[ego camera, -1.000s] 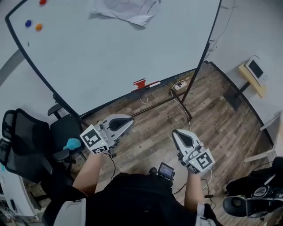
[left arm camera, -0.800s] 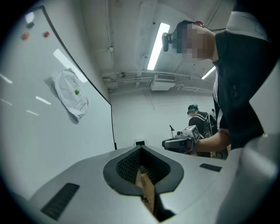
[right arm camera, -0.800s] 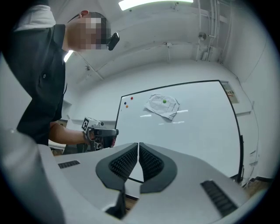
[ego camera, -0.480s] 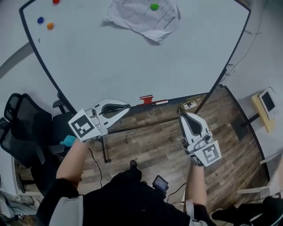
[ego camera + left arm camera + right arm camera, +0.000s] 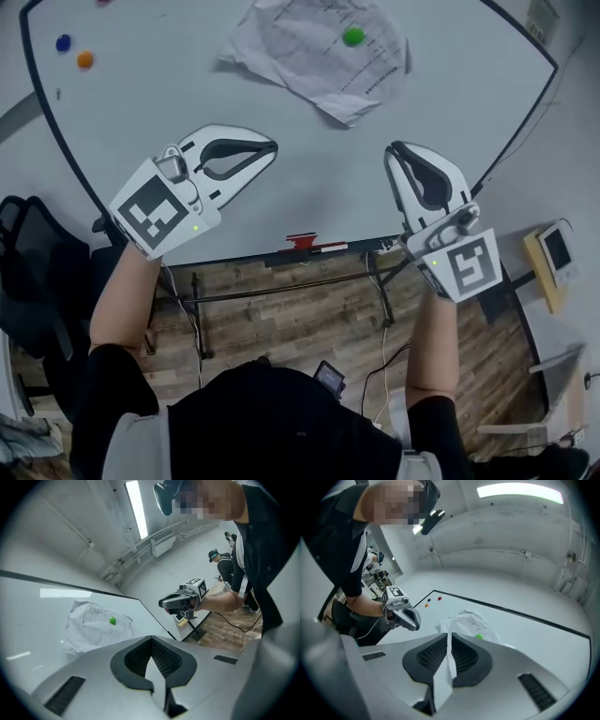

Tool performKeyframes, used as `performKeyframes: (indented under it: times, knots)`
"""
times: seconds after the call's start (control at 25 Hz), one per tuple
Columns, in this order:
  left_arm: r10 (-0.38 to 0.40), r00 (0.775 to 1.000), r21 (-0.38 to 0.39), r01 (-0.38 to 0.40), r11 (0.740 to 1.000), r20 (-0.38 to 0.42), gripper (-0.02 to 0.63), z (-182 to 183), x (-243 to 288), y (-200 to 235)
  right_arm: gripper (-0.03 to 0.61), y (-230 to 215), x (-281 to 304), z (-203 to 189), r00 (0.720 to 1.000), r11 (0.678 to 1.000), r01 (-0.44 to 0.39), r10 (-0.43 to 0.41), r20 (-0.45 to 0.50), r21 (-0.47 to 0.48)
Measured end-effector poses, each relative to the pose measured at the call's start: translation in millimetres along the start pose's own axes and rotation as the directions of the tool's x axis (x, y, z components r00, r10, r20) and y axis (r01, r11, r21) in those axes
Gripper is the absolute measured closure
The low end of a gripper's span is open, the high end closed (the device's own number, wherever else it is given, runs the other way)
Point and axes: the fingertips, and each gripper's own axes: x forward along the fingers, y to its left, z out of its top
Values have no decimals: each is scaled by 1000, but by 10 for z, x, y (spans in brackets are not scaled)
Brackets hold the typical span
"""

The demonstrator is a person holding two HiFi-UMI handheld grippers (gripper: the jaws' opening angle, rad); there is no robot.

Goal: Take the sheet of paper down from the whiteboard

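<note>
A crumpled white sheet of paper (image 5: pixel 314 56) hangs on the whiteboard (image 5: pixel 187 84), pinned by a green magnet (image 5: pixel 353 37). My left gripper (image 5: pixel 272 147) is raised in front of the board, below and left of the sheet, jaws shut and empty. My right gripper (image 5: pixel 394 150) is raised below and right of the sheet, also shut and empty. Neither touches the paper. The left gripper view shows the paper (image 5: pixel 93 625) beyond its closed jaws (image 5: pixel 151 640). In the right gripper view the paper (image 5: pixel 471 622) lies just past its shut jaws (image 5: pixel 449 634).
A blue magnet (image 5: pixel 63 42) and an orange magnet (image 5: pixel 85 59) sit at the board's upper left. A red object (image 5: pixel 305 244) rests on the board's tray. A black office chair (image 5: pixel 28 272) stands at left, a small stand with a device (image 5: pixel 555 249) at right.
Both grippers have risen from waist height to in front of the board and rolled. The head view has tilted up, bringing the whole sheet and its green magnet into view.
</note>
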Motion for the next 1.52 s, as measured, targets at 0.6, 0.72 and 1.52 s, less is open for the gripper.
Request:
performKeyframes:
  times: [0.6,0.72,1.52]
  knots:
    - [293,951,258,-258,931,-105,587,436,217,1324,445,-929,1249,-115,995,918,-11,-28,-94,-396]
    - [321,938,287,-274,918,-132,577,448,261,1365,445,-974,1411,-142,997,915,-45,14,-80,-402]
    - [564,804,242,-518,820,-190,452,186,8,1673,448,-1060,1671,-386,989,851,-133,83,-121,-507]
